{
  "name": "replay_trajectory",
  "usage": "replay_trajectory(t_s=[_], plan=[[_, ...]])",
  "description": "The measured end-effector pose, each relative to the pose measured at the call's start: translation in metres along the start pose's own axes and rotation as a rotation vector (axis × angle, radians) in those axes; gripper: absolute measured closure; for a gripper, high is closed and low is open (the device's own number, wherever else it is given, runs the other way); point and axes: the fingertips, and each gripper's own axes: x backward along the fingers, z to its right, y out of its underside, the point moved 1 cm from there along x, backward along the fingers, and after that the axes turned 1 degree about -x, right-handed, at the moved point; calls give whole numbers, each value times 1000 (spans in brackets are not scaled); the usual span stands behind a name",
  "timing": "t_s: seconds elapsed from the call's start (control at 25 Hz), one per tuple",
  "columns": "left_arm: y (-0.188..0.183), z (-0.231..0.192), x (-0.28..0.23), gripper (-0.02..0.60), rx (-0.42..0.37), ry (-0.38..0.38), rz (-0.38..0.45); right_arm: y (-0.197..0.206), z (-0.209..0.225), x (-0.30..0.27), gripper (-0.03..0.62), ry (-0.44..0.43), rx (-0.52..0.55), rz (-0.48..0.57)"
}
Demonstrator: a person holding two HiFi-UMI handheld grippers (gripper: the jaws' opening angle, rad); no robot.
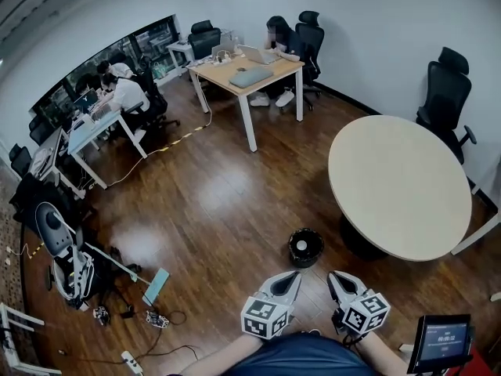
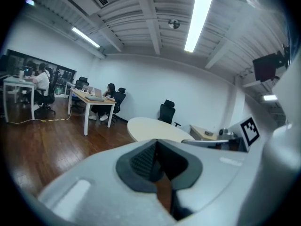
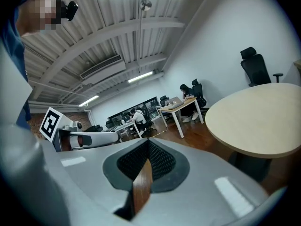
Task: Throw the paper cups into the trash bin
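Both grippers are low at the bottom of the head view, tight against the person's body, tips pointing forward over the wood floor point(image 1: 219, 202). They sit side by side, apart, not touching.

Left gripper point(image 1: 292, 276): in its own view, left gripper point(image 2: 156, 143), the claw is closed, the pads meet at the tip and nothing is between them. Only floor shows through the slit lower down.

Right gripper point(image 1: 336, 277): same in its own view, right gripper point(image 3: 148, 143). The claw is closed, pads together, holding nothing.

Trash bin point(image 1: 304, 262): black, round, upright on the floor, just ahead of the 2 gripper tips and close beside the base of the round table point(image 1: 399, 186). Something pale shows inside it; too small to tell what.

The round table top is bare beige. 1 black office chair point(image 1: 446, 92) stands behind it by the wall. Further back is a rectangular desk point(image 1: 246, 73) with a person seated at its far side. A small screen point(image 1: 442, 341) stands at bottom right.
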Motion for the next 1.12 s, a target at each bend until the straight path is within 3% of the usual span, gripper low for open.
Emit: replay_trajectory(t_s=[0.44,1.12], plan=[[-2,-3,-13,578,-15,78,-8,-6,0,-16,585,34,45,-11],[8,10,-16,578,-21,105,-59,4,3,-1,585,69,26,-20]])
